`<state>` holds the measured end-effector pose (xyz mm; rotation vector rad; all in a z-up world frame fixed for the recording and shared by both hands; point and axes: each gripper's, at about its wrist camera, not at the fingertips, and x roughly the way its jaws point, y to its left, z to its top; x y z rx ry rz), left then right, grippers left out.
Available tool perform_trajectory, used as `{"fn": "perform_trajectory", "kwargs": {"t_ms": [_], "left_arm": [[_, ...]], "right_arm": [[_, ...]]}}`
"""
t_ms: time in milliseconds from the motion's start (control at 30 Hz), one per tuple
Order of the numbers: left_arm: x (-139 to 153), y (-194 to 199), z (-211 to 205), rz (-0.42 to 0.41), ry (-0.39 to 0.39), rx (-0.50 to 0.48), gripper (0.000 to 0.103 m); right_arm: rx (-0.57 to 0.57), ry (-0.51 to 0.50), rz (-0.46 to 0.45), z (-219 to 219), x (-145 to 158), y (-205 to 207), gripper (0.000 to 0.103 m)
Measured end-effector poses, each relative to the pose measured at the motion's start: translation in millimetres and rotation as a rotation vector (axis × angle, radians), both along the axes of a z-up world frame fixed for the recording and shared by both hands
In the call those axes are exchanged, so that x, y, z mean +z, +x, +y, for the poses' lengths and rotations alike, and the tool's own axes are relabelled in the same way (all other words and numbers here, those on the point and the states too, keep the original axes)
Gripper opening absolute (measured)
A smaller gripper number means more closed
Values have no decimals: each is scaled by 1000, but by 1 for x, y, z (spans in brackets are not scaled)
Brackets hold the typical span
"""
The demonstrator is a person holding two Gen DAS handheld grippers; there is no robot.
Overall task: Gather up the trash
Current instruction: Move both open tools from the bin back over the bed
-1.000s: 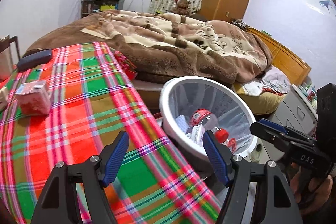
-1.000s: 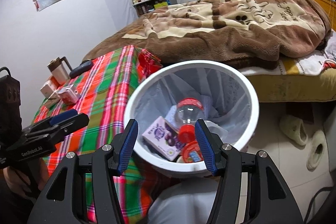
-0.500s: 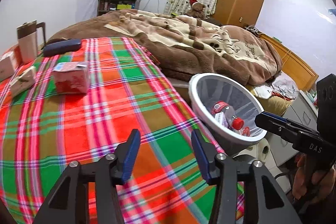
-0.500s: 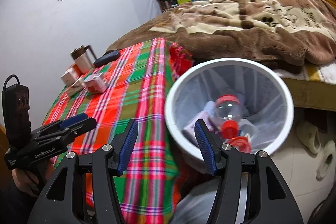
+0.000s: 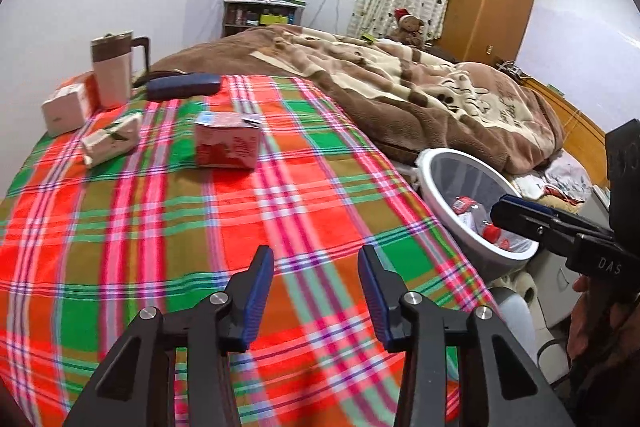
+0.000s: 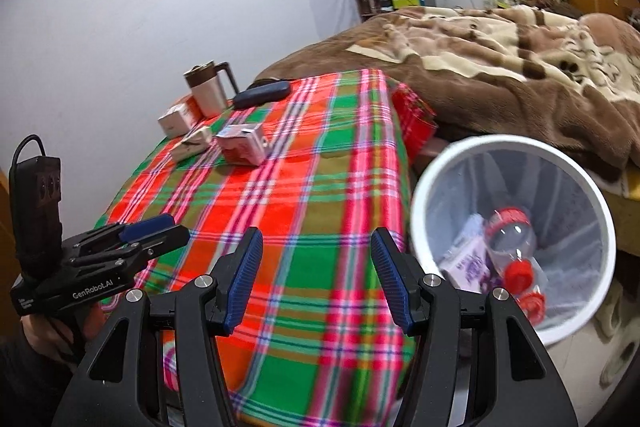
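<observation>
Left wrist view: the red carton [image 5: 227, 145] is seen on the counter [image 5: 120, 227], far ahead. It looks light and squashy, best pinched by its flat sides. Nothing is held: left gripper [image 5: 316, 291] has just been closing, half open; right gripper [image 6: 316, 279] wider.

Tabletop [image 6: 304, 211] count: three cartons — one red-and-white [image 6: 244, 143], one crumpled cream [image 6: 191, 143], one white-and-orange [image 6: 176, 118] — plus one mug [image 6: 207, 87] and one dark case [image 6: 262, 94]. Bin [image 6: 432, 195] beside it: one clear bottle [image 6: 510, 235], one purple carton [image 6: 468, 263], two red caps [image 6: 516, 273].
</observation>
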<state>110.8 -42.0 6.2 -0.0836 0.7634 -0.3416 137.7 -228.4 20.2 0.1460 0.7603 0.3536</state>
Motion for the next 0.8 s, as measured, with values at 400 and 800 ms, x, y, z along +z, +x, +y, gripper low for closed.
{"fn": "perform_trajectory", "kwargs": {"t_ms": [400,800], "left_arm": [[6,15,56,-6,19,103,44],[11,41,97,-14,36,160,45]], "right_arm": [[143,-63,0,46,4,23,58],[207,-96,-25,77,13,55,58]]}}
